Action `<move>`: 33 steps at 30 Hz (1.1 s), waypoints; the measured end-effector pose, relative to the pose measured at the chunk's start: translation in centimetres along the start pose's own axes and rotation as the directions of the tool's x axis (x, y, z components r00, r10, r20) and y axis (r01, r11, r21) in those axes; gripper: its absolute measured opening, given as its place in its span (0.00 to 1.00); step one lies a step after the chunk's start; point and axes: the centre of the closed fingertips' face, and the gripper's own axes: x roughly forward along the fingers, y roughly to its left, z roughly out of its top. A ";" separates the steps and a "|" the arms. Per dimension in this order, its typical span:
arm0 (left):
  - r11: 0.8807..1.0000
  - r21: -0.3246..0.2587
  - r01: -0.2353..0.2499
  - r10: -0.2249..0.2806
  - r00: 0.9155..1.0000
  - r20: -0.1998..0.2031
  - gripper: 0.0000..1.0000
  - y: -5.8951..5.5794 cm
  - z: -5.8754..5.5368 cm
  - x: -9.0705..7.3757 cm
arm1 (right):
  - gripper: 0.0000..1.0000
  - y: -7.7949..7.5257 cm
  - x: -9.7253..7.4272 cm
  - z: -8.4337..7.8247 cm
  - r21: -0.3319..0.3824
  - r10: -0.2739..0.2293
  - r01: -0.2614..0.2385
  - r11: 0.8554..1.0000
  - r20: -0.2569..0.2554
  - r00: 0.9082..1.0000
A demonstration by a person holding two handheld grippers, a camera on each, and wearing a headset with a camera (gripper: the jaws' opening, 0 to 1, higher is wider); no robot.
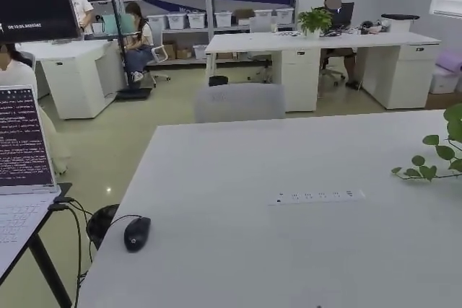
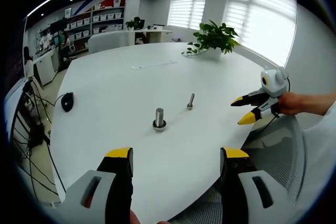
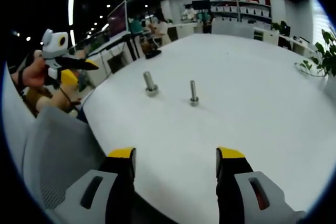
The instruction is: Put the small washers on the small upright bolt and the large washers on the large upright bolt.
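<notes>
Two steel bolts stand upright on the white table (image 2: 131, 77). In the left gripper view the large bolt (image 2: 159, 118) is ahead of my left gripper (image 2: 177, 156), and the small bolt (image 2: 190, 101) stands just right of it and farther off. The left jaws are open with nothing between them. My right gripper (image 2: 240, 111) is held in a hand at the table's right edge, jaws apart and empty. In the right gripper view the large bolt (image 3: 150, 84) and small bolt (image 3: 193, 93) stand beyond my open right gripper (image 3: 176, 156). The left gripper (image 3: 84, 71) hovers at the left.
The head view looks across the table (image 1: 289, 250) to a power strip (image 1: 317, 196), a black mouse (image 1: 136, 234), plant leaves (image 1: 440, 149) at the right edge and a laptop (image 1: 22, 142) on a stand at the left. A mesh chair back (image 3: 58, 150) sits close below the grippers.
</notes>
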 end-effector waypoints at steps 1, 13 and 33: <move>1.000 0.000 0.001 -0.001 1.000 -0.002 0.67 0.0 0.0 0.0 | 0.63 0.0 0.0 -0.1 0.003 0.001 -0.001 1.000 -0.002 1.000; 1.000 -0.003 0.002 -0.002 1.000 -0.005 0.67 -0.3 -0.5 -0.1 | 0.63 0.3 -0.2 -0.8 0.020 0.005 -0.004 1.000 -0.014 1.000; 1.000 0.009 0.007 -0.007 1.000 -0.015 0.67 -0.5 -0.6 -0.1 | 0.63 0.2 -0.3 -0.9 0.023 -0.002 0.002 1.000 -0.013 1.000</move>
